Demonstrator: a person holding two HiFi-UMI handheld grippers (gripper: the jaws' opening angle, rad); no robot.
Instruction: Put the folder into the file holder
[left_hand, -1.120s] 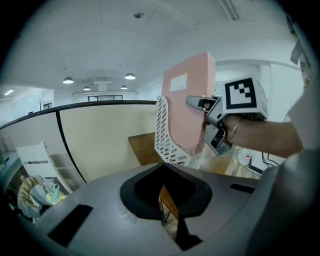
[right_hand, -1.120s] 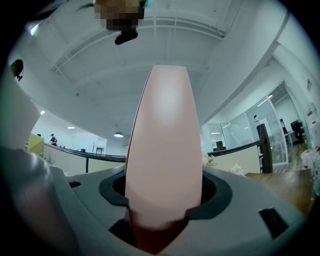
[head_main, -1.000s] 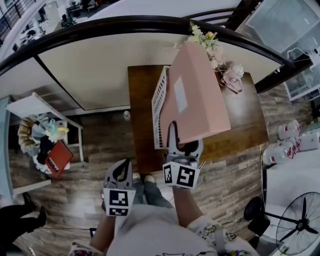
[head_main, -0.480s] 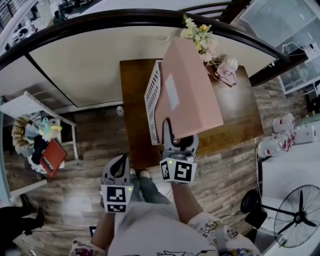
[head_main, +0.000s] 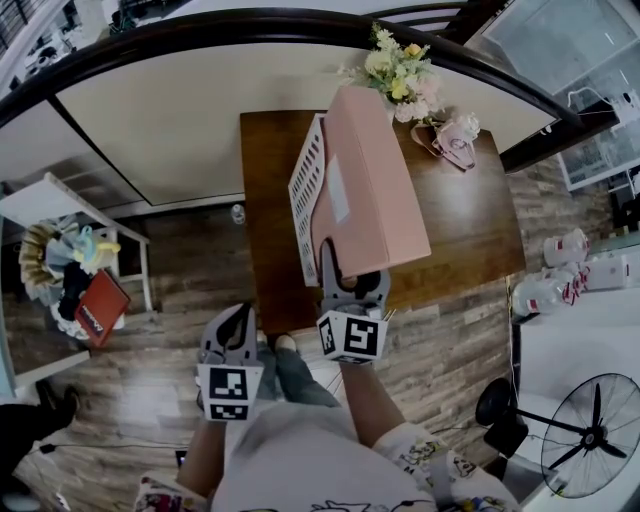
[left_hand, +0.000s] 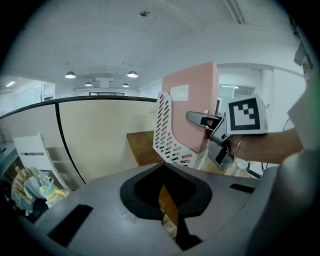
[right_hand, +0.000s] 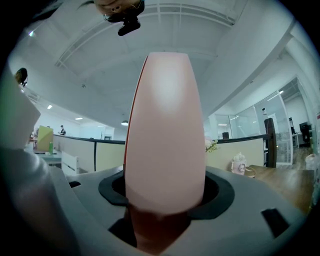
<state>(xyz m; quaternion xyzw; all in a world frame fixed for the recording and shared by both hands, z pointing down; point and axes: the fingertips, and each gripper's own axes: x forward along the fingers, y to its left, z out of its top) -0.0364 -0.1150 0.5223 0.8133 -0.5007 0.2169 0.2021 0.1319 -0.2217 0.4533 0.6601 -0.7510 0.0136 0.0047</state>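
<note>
head view: the right claw (head_main: 343, 272) is clamped on the near edge of the pink folder (head_main: 375, 185), which stands on edge over the brown bench (head_main: 470, 225), just beside the perforated wall of the white file holder (head_main: 306, 185). flowers (head_main: 395, 65) stand at the bench's far edge. the left claw (head_main: 232, 330) hangs low, off the bench, well apart from the folder.

left gripper view: the left claw is narrow, its jaws almost together with nothing between them. ahead, the folder (left_hand: 192, 107) rises behind the file holder's (left_hand: 167, 132) wall, with the right claw (left_hand: 202, 119) on its edge. whether it rests inside cannot be told.

right gripper view: the folder (right_hand: 165, 130) fills the gap, pinched between both jaws.
</note>
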